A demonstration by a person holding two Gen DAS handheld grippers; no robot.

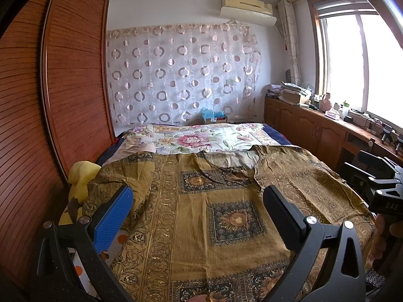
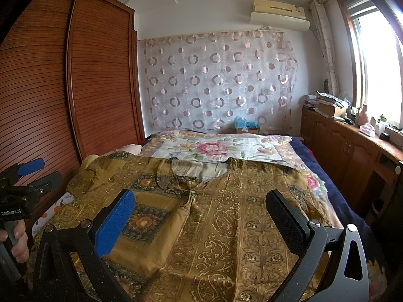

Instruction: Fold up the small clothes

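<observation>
A mustard-gold patterned garment with dark sunflower squares lies spread flat on the bed, neckline toward the far end; it also shows in the right wrist view. My left gripper is open and empty, hovering above the garment's lower middle. My right gripper is open and empty above the garment's right half. The right gripper also shows at the right edge of the left wrist view, and the left gripper shows at the left edge of the right wrist view.
A floral sheet covers the far bed. A yellow cloth lies at the bed's left edge beside the wooden wardrobe. A wooden cabinet with clutter runs under the window on the right.
</observation>
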